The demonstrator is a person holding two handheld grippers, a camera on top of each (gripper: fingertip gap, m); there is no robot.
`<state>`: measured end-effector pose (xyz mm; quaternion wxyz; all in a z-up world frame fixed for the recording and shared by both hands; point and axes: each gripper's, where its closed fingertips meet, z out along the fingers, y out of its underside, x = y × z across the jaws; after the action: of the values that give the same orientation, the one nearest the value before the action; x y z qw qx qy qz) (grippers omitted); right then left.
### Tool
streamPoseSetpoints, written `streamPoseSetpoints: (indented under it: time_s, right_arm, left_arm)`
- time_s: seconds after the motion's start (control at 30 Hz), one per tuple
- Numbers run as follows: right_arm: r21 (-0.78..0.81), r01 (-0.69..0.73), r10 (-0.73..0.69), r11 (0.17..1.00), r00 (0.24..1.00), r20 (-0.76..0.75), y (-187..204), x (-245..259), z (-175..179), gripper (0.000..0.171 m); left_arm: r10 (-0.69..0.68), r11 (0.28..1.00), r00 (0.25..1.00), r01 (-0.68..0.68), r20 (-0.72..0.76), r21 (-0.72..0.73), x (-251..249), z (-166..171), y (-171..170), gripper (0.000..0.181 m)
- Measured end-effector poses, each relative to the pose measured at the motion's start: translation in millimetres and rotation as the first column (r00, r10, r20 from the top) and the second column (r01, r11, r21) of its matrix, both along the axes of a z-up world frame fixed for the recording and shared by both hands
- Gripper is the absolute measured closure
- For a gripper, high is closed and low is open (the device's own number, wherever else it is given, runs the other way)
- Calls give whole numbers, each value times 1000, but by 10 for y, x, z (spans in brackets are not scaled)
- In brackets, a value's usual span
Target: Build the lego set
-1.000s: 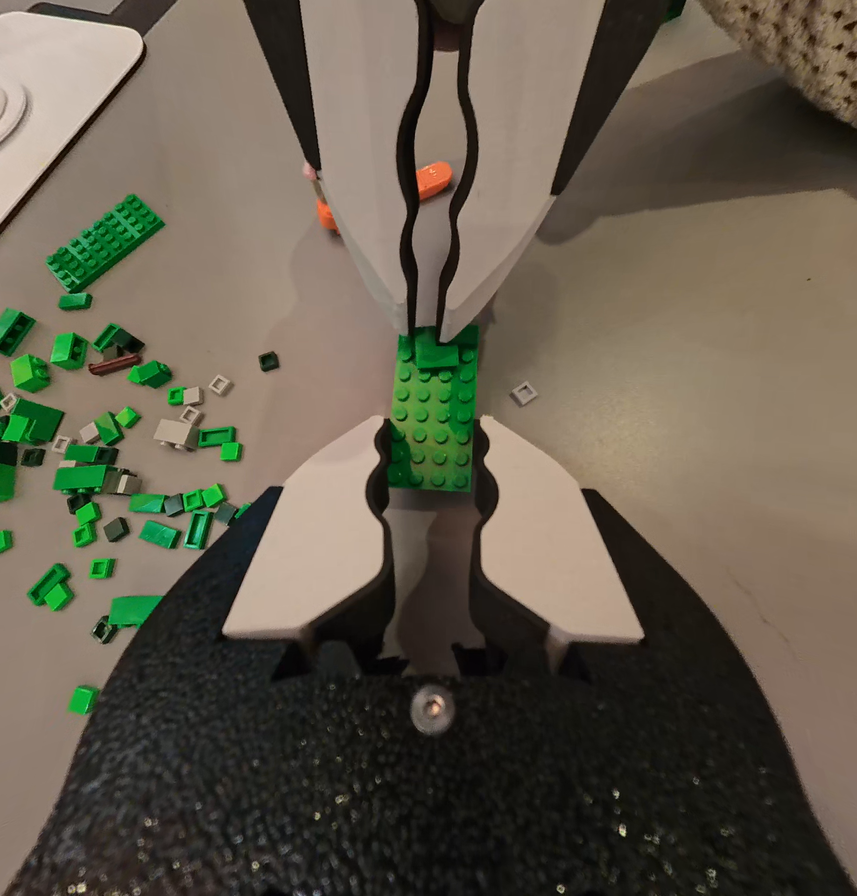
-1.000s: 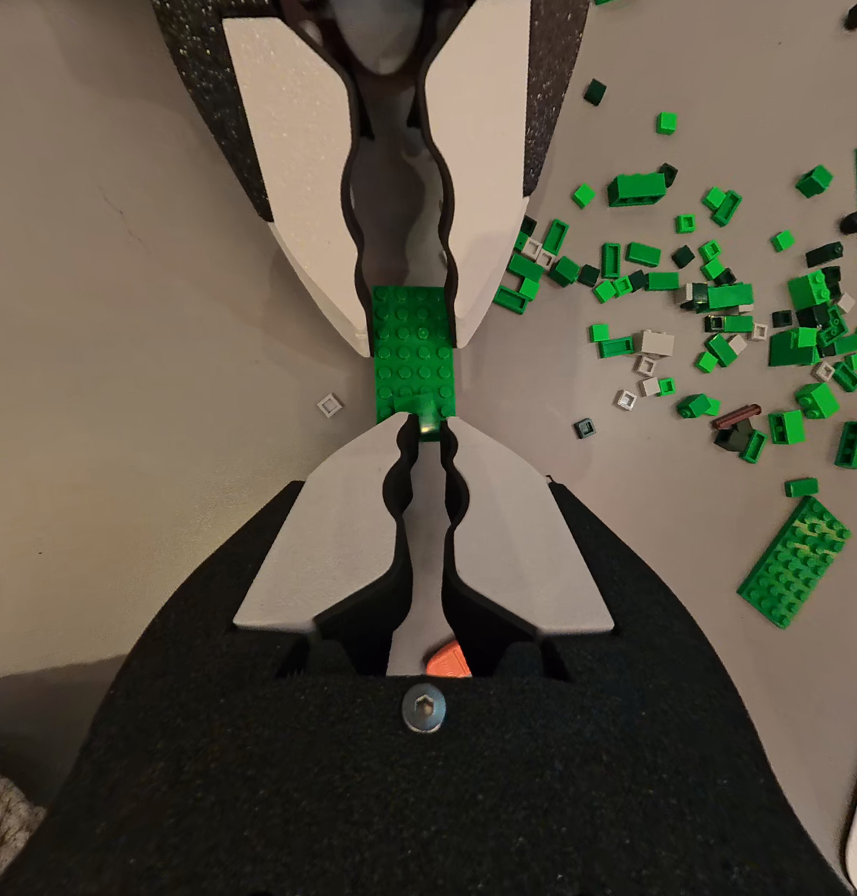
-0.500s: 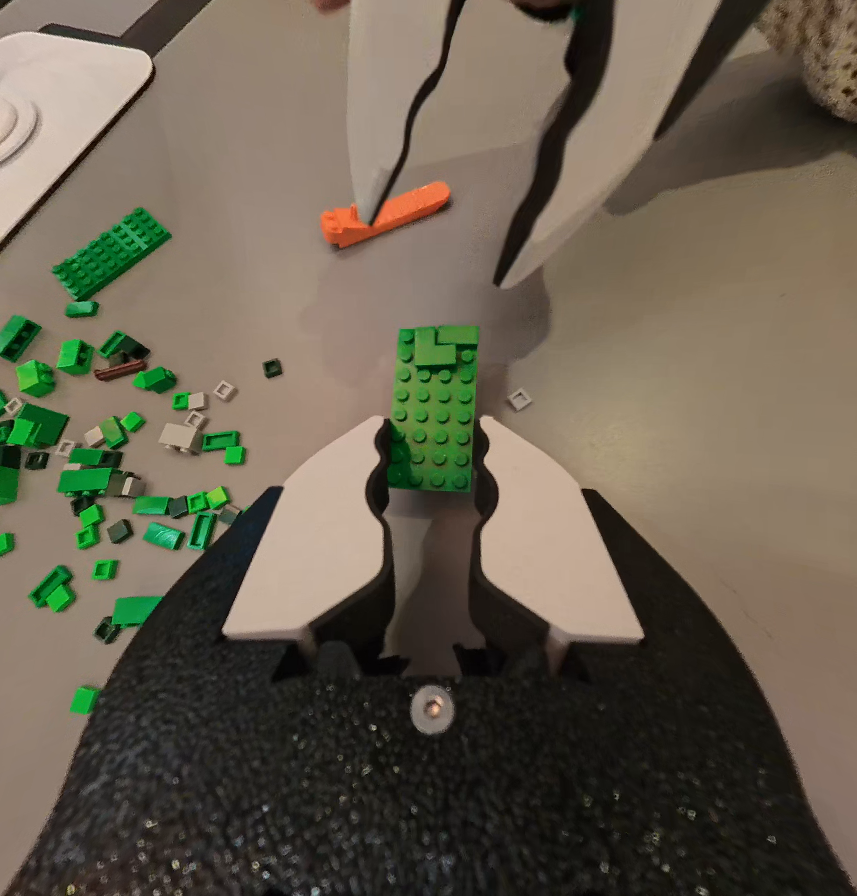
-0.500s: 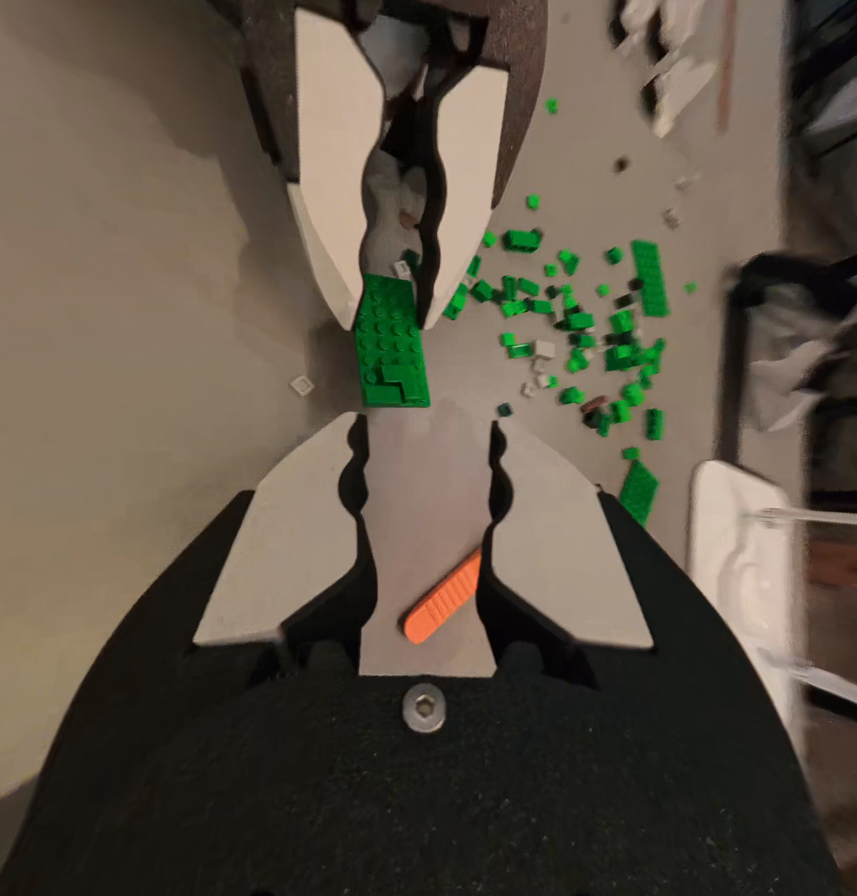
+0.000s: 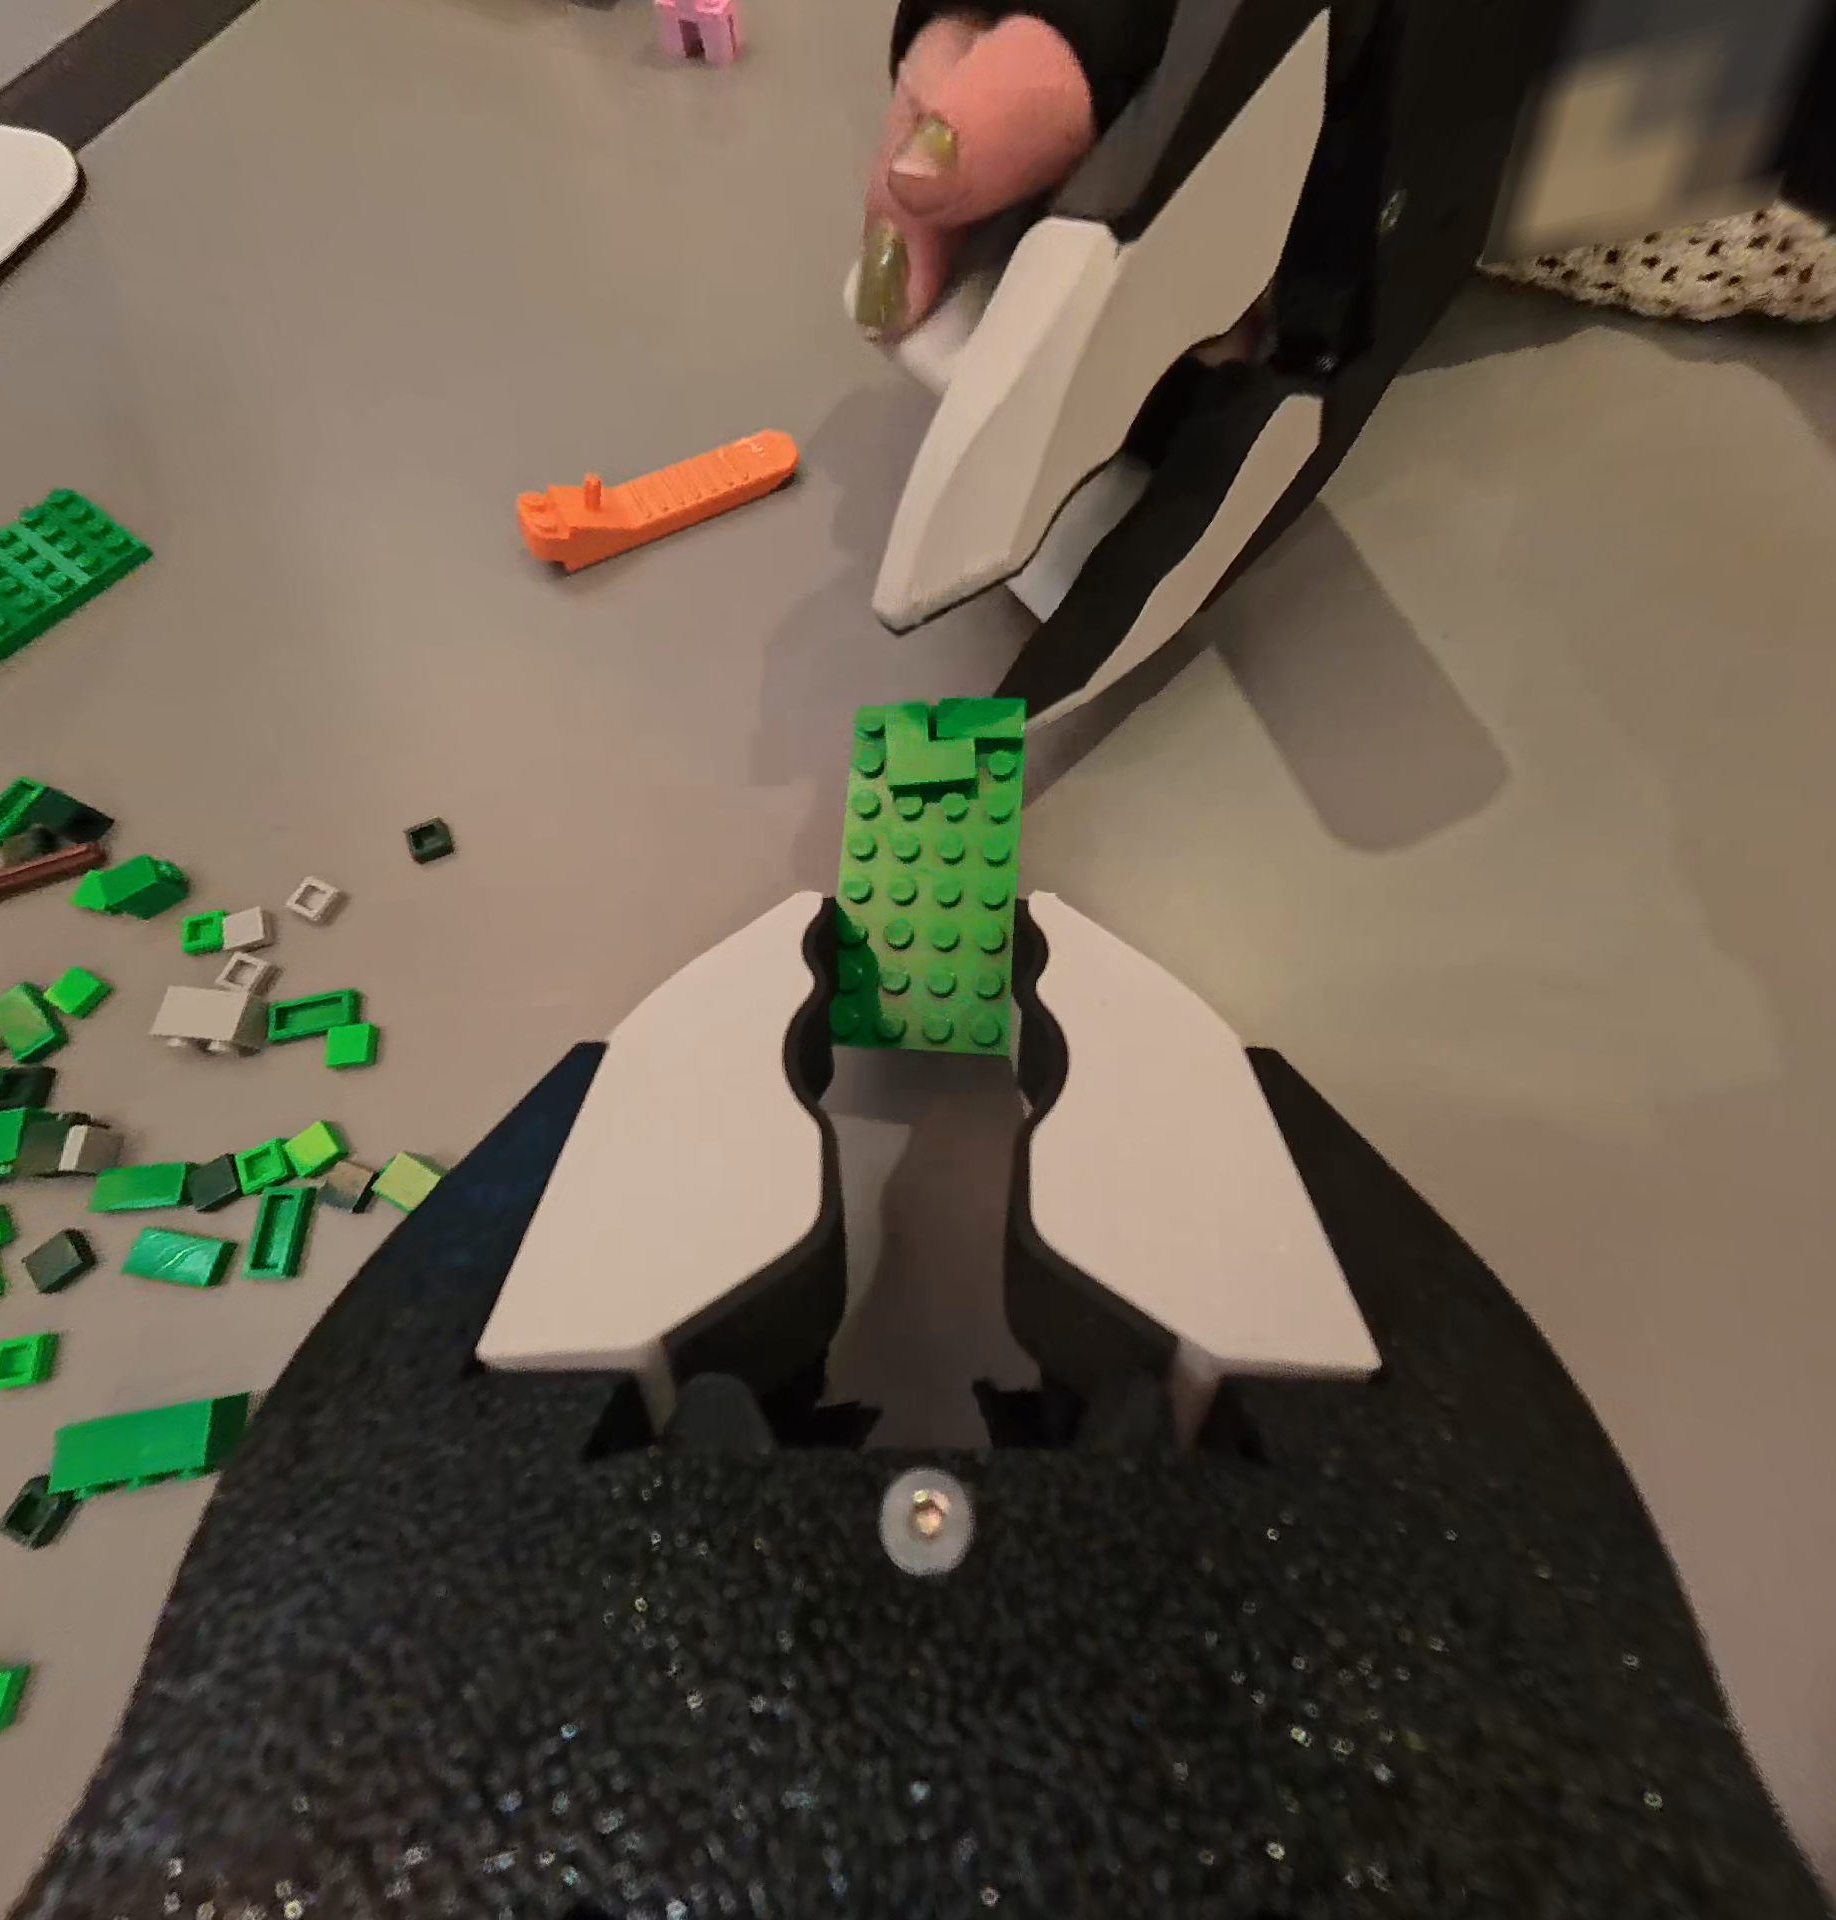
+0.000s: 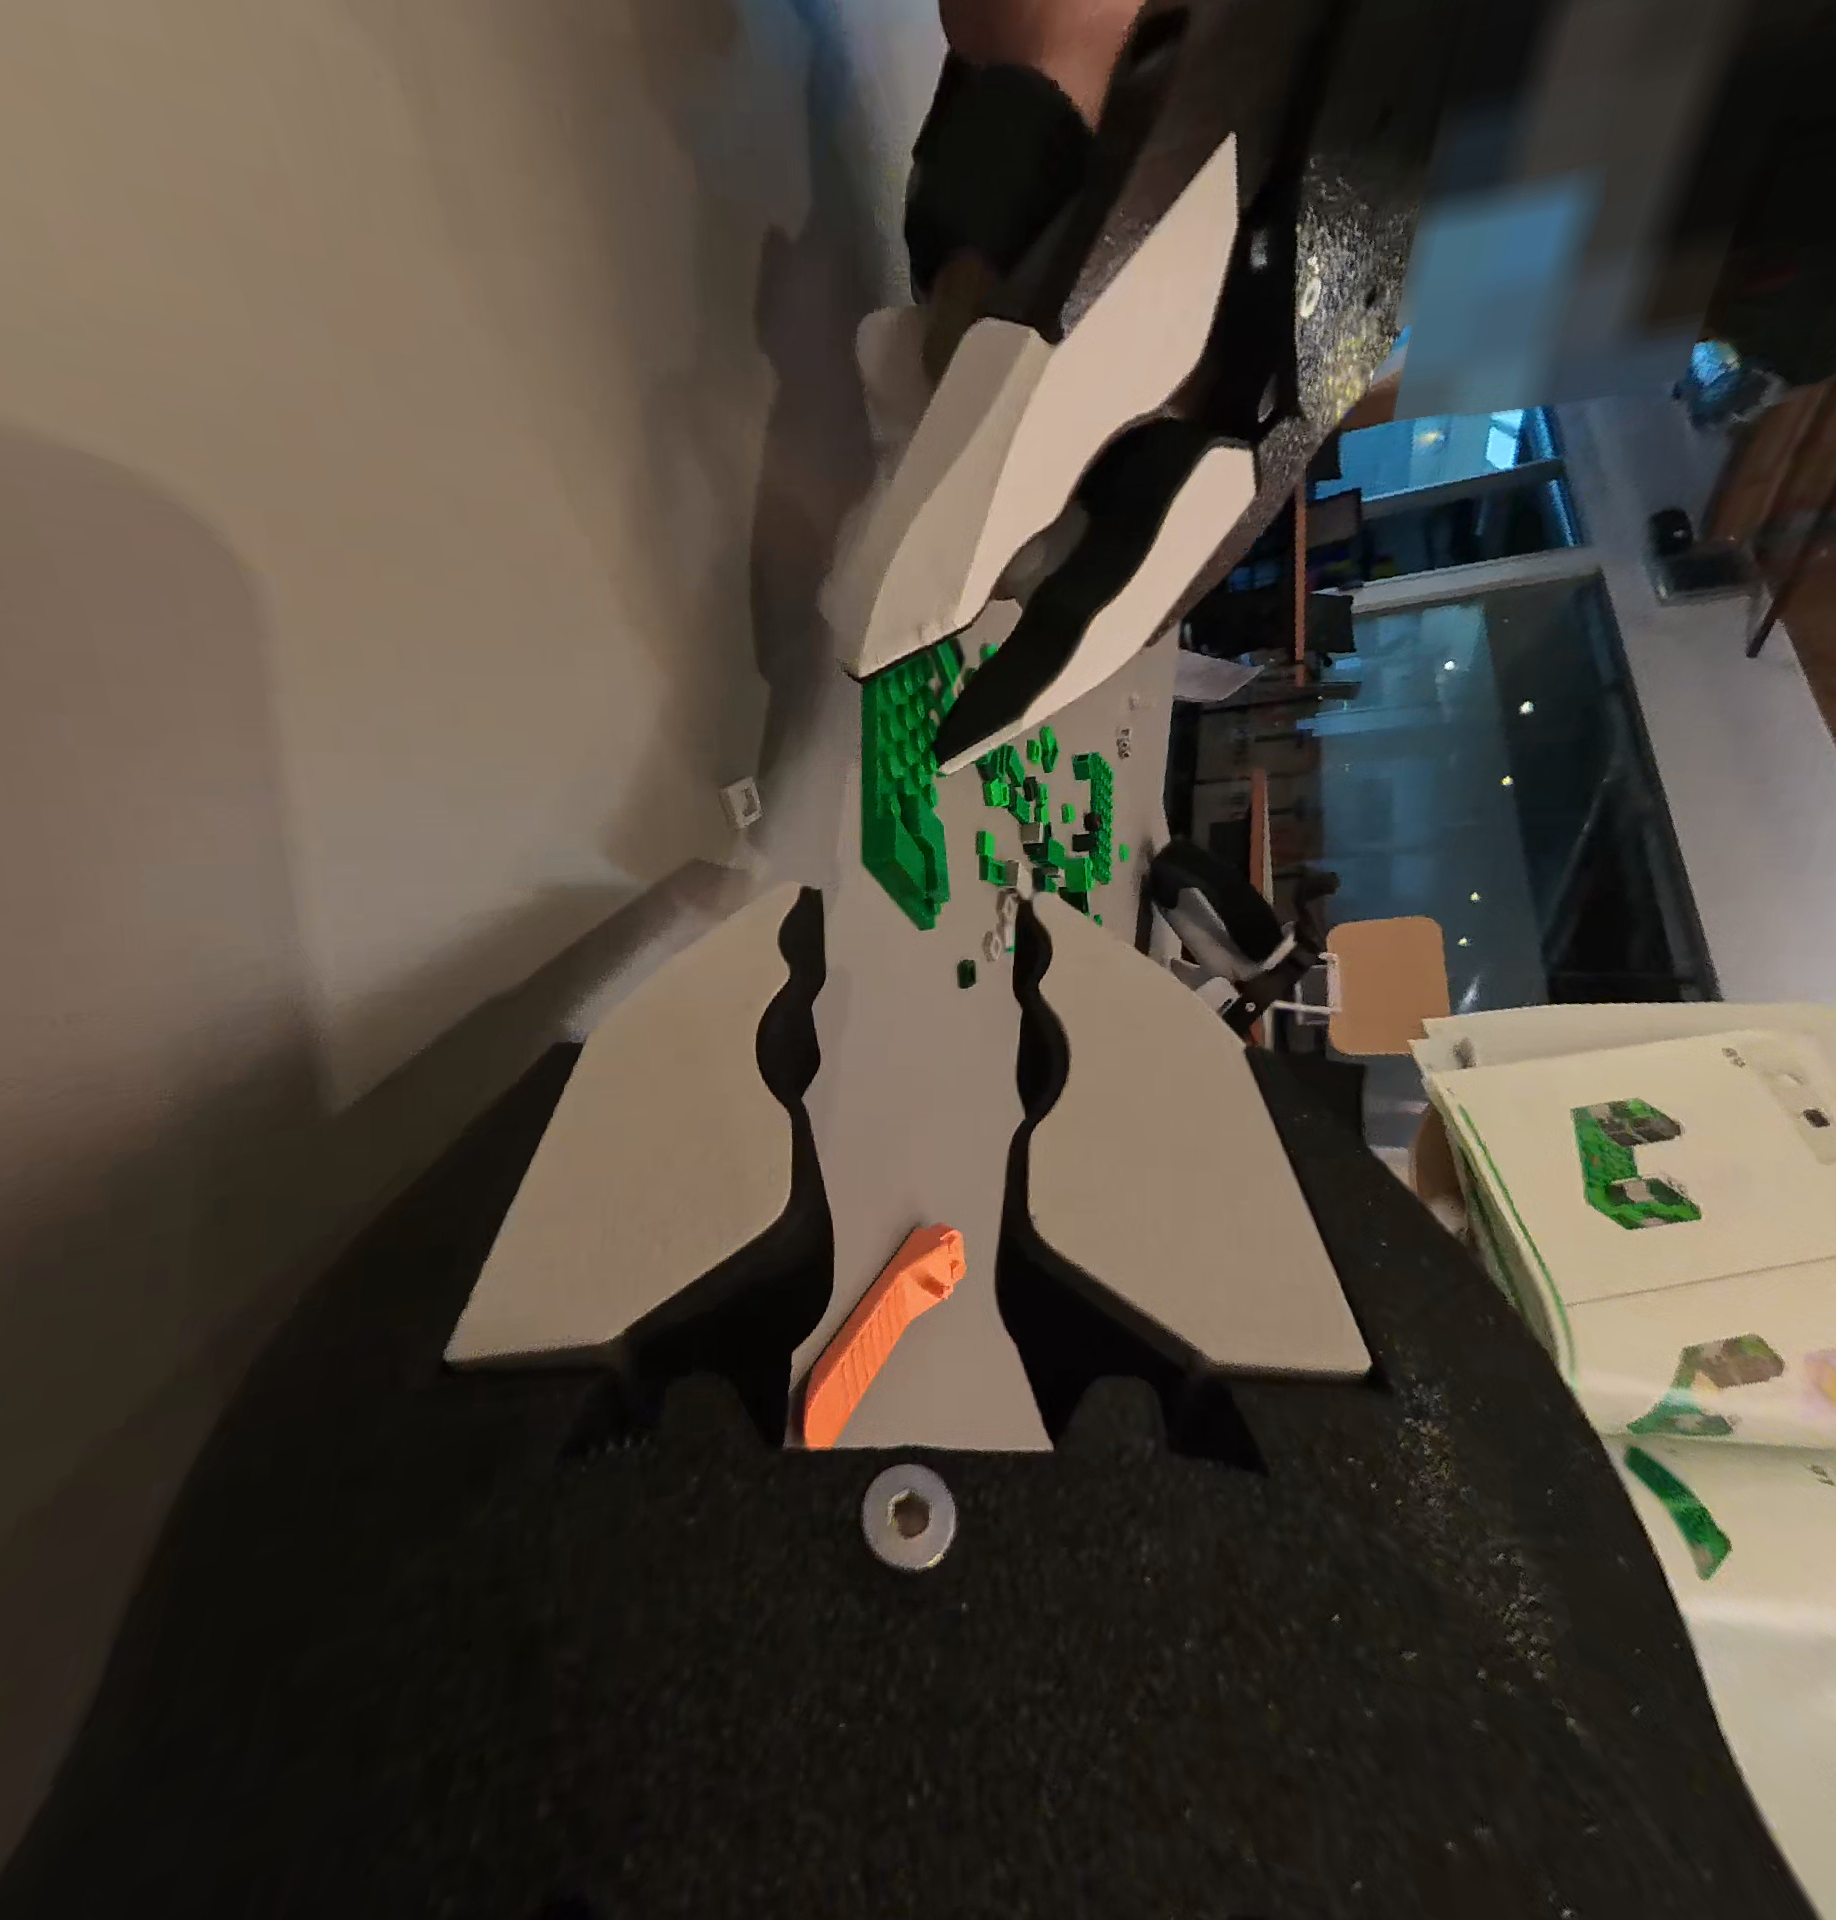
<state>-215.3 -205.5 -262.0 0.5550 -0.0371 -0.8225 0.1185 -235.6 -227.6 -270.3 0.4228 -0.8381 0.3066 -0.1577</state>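
Your green plate (image 5: 929,904) lies flat on the counter (image 5: 1413,1039), its near end pinched by the left tongs (image 5: 926,977) to steady it (small pieces sit far end); your right tongs (image 6: 919,935) hang spread, empty.

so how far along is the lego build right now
Early days. Done: two small green pieces sit pressed onto the far end of the green plate. In hand: the left gripper is shut on that plate's near end, while the right gripper is open and empty. Left: nearly everything, since the loose pile of bricks and a second green plate lie unused on the table.
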Motion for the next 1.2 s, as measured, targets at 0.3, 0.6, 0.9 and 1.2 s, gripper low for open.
streamPoseSetpoints:
  time_s: [0.3, 0.6, 0.9, 1.2]
  right_arm:
    - [96, -10, 15, 995, 999, -43, -48, -71, -48, 144]
    - [154, 25, -17, 988, 999, -52, -15, -90, -68, 161]
    - [300, 74, -48, 951, 994, -93, 18, -102, -60, 163]
    - [335, 78, -62, 939, 996, -56, 31, -80, -87, 163]
  left_arm:
    - [-31, 1000, 1000, 31, -1, 3, 60, 0, -20, 150]
    - [-27, 1000, 1000, 27, 2, 4, 62, 4, -16, 150]
    - [-16, 1000, 1000, 16, -13, 0, 48, -17, -5, 150]
    - [-25, 1000, 999, 25, -40, -7, 75, -83, 4, 150]
